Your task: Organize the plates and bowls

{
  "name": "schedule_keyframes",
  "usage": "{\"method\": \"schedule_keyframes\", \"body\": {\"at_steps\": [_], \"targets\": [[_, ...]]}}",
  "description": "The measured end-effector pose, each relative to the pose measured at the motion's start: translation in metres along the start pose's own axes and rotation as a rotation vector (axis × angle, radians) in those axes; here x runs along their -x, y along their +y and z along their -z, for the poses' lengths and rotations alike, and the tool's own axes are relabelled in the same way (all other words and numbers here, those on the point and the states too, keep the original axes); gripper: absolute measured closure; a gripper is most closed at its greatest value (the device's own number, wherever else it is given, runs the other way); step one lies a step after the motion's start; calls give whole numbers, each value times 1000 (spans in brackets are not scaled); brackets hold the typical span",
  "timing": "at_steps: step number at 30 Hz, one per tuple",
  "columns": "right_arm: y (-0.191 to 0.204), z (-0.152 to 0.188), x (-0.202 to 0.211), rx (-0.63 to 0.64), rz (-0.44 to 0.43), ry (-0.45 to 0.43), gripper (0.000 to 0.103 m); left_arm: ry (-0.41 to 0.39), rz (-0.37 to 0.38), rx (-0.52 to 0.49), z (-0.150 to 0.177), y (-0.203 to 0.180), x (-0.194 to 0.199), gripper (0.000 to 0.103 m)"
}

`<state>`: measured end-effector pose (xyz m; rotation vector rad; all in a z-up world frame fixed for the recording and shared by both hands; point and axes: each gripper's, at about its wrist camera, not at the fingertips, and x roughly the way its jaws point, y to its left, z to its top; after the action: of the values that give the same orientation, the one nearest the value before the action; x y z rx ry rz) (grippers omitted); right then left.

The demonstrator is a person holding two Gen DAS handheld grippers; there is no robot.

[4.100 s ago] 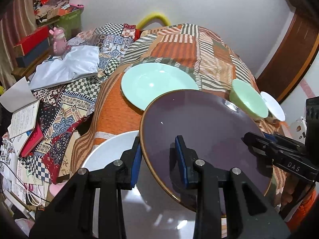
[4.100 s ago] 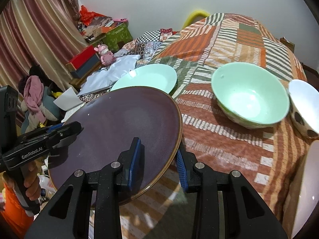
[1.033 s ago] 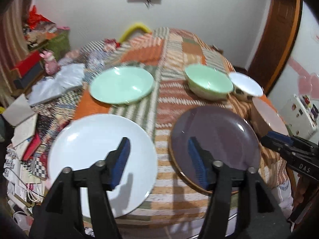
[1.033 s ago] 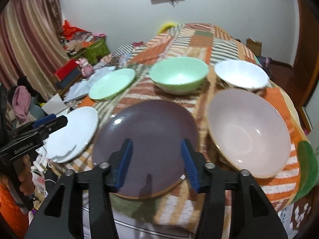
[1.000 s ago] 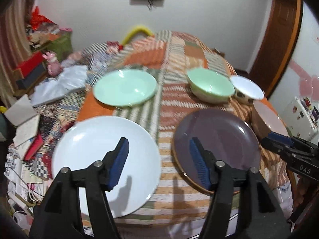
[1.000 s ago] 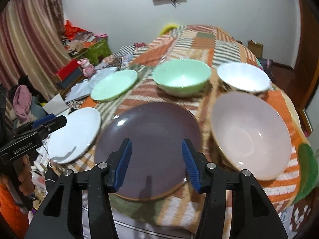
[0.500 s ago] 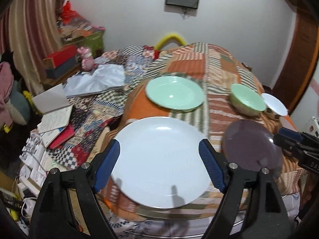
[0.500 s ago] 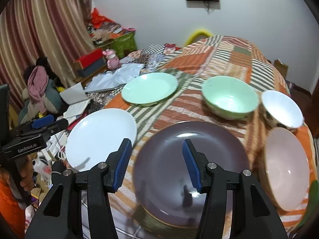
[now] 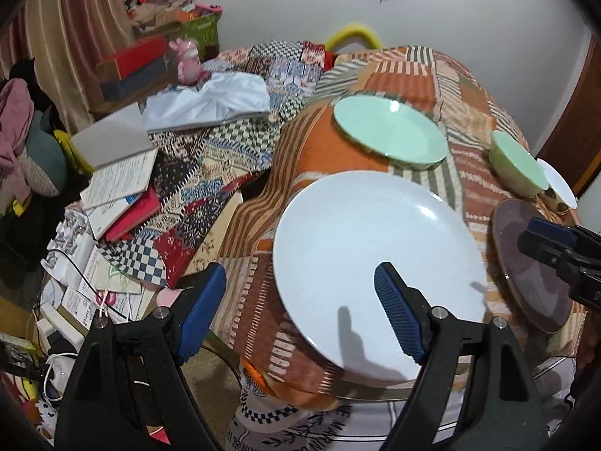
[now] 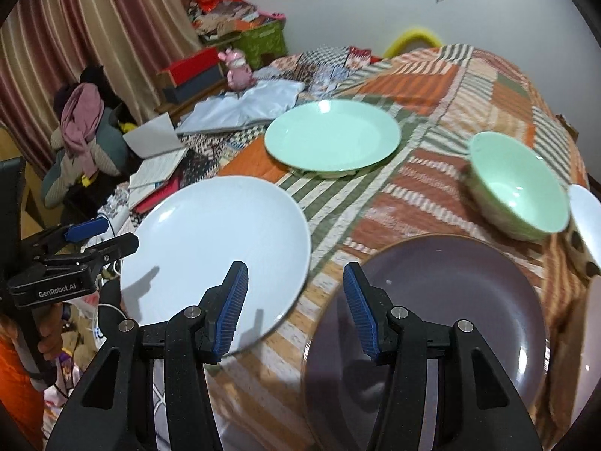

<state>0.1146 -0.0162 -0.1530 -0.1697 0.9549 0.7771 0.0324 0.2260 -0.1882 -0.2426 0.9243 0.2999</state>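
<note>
Plates and bowls lie spread singly over the patchwork tablecloth [image 9: 405, 71]; none is stacked on another, so by my judgement the sorting is at an early stage, with nearly all of it left to do.

Left wrist view: the left gripper [image 9: 300, 304] hangs with its blue-padded fingers spread wide and empty, at the near left edge of the white plate [image 9: 375, 248], which overhangs the near table edge. Beyond it, farther back, sits the green plate [image 9: 390, 131]. To the right are the green bowl [image 9: 518, 167] and, just behind it, a sliver of the white bowl [image 9: 559, 184]. The purple plate [image 9: 526, 263] lies at the near right, partly hidden by the other gripper. Books and cloth clutter the left.

Right wrist view: the right gripper [image 10: 295, 308] is likewise spread and holds nothing, poised over the gap between the white plate [image 10: 218, 240] on the left and the purple plate [image 10: 450, 300] on the right. The green plate [image 10: 332, 139] is far centre, the green bowl [image 10: 522, 184] far right, the white bowl [image 10: 586, 221] at the right edge.

Gathering the three plates into one pile and nesting the bowls appears to be what remains.
</note>
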Motion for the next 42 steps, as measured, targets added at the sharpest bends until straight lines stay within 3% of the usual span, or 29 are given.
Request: {"method": "schedule_keyframes", "body": {"at_steps": [6,12,15,22,32,42], "targets": [[0,-5,-25,3,-24,69,54,27,20,6,0,8,-18,22],[1,-6,-41,-3,-38,117,54,54,59,-7,0,9,-32,40],[2,-5,-44,1,-46,127,64,63,82,-10,0,9,-37,52],[-1,-5,-52,-4,-33,159,71,77,121,-2,1,12,-42,68],[9,-5,-60,51,3,172,62,73,163,25,4,15,-45,69],[5,-6,-54,1,-27,160,67,47,125,18,5,11,-39,69]]}}
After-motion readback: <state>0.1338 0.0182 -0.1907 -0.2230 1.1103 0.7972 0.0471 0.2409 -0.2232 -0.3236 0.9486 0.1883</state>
